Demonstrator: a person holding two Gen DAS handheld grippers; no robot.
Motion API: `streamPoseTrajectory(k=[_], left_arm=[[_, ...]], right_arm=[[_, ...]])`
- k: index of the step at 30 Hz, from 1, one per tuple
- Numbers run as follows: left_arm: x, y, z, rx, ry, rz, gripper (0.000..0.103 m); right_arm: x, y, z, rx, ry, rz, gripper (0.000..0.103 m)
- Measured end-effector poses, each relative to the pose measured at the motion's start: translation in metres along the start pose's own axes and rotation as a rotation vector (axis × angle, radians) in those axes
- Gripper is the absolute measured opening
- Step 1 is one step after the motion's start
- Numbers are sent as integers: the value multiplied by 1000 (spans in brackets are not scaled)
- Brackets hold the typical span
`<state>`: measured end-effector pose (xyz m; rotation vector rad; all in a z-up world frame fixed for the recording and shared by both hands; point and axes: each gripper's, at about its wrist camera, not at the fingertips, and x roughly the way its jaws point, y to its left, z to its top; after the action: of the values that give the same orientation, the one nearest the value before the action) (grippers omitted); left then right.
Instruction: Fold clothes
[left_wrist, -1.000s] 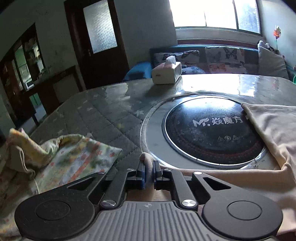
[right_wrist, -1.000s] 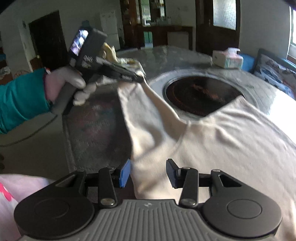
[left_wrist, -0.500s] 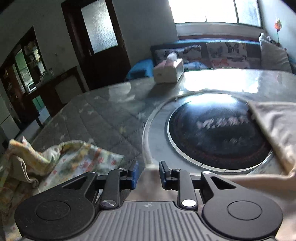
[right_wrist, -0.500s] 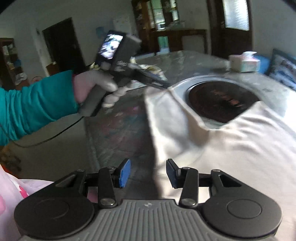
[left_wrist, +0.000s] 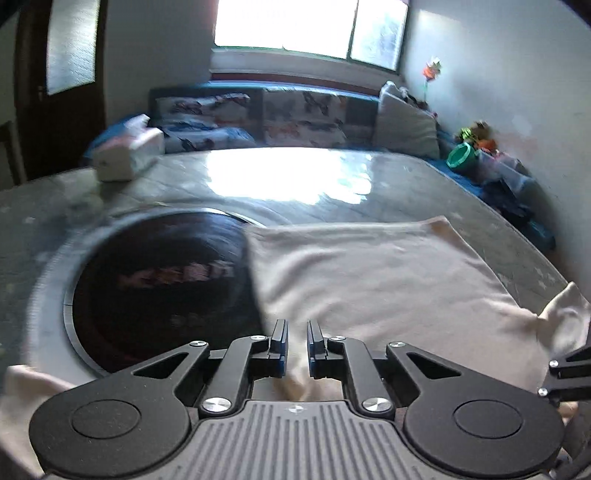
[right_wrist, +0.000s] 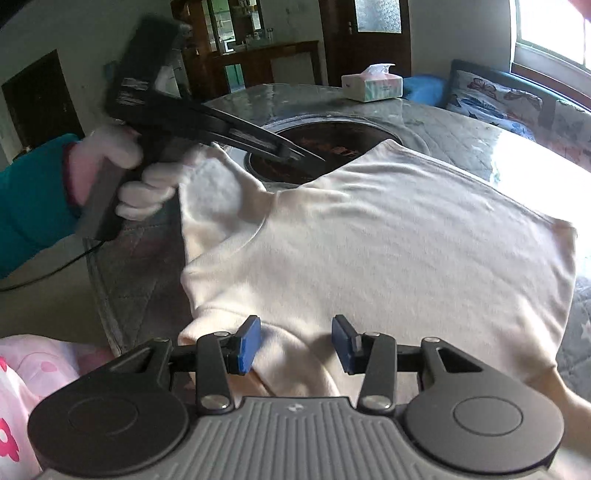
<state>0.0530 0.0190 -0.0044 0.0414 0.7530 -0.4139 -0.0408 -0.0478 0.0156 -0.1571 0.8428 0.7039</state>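
Observation:
A cream T-shirt lies spread on the table, partly over the dark round hotplate. It also shows in the left wrist view. My left gripper is open with a narrow gap, above the shirt's left edge; in the right wrist view it hovers over the shirt's far left part, near a sleeve. My right gripper is open wide, above the shirt's near edge, holding nothing.
A tissue box stands at the table's far side, also in the left wrist view. A sofa with butterfly cushions runs behind the table. Pink patterned cloth lies at the lower left.
My left gripper let go of the shirt's edge, opened, and swung right over the shirt. The shirt's left part now lies folded in. My right gripper stayed open.

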Motion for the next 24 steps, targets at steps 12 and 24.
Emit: streamPoseTrajectory(k=[12,24], left_arm=[[-2,-5,-7,93,-16,110,10],[-21,-40,-25,203,-14,28,12]], right_arm=[[-12,0,-6,6,-20,8,43],[-29,6,-10,19,-42,3,43]])
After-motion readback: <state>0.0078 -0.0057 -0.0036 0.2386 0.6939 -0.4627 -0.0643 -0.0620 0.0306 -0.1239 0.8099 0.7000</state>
